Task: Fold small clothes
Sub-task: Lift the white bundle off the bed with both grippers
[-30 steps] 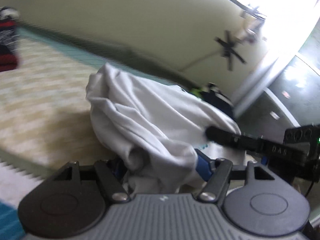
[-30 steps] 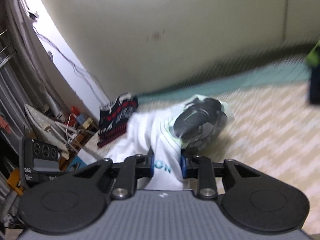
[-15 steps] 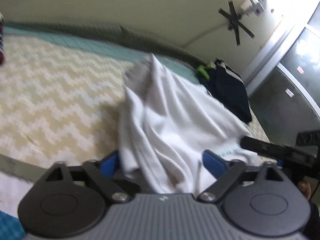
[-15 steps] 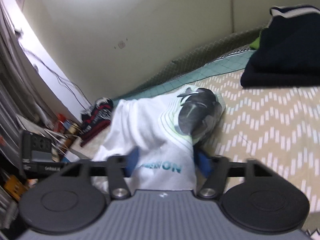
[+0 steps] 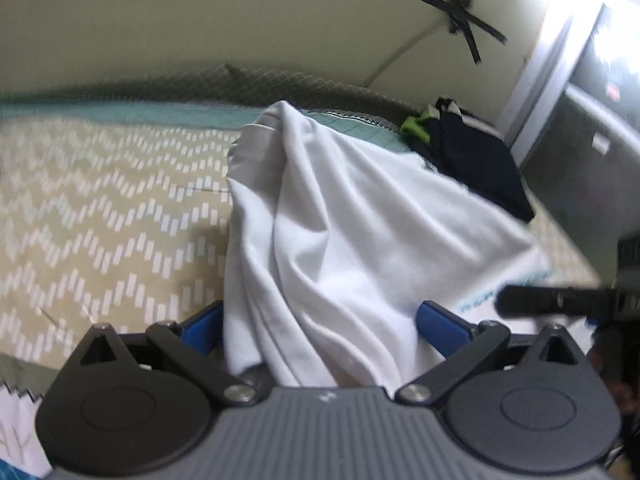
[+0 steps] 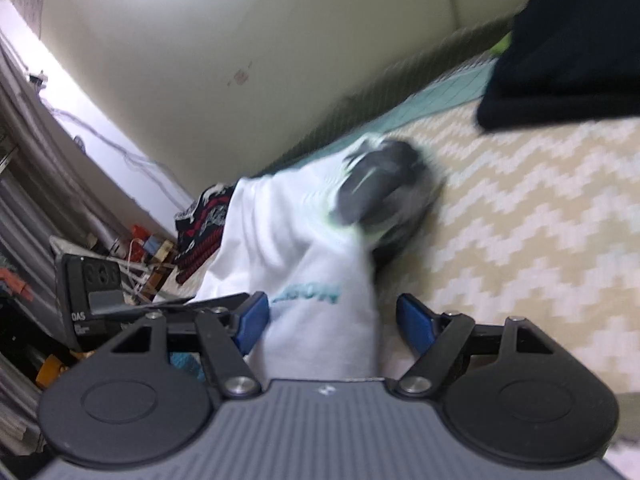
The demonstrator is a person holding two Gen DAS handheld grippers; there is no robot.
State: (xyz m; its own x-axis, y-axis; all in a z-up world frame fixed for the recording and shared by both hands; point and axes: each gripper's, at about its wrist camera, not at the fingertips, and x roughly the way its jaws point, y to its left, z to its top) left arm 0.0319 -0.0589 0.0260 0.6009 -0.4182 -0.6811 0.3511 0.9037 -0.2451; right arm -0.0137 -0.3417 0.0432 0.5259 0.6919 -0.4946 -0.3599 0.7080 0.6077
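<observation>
**White shirt released in a heap on the bed**

On the zigzag-patterned bed (image 5: 100, 220), against a pale wall, our white T-shirt (image 5: 340, 240) lies bunched and unfolded. Our left gripper (image 5: 320, 326) and right gripper (image 6: 332, 322) both straddle its near edge, jaws opening and pads clear of the cloth. A dark garment (image 6: 568, 52) sits folded at the far right. Our white shirt's folding is all left to do.

A bed (image 5: 100, 208) with a beige cover in a white zigzag pattern, teal-bordered along its far edge, stands against a plain cream wall (image 5: 200, 20). Strips of black tape (image 5: 464, 20) cross on that wall (a thin cable runs down from them), and strong daylight enters at the upper right. Beyond the bed's left edge in the right wrist view lies a cluttered heap (image 6: 132, 252) of wires and oddments.
</observation>
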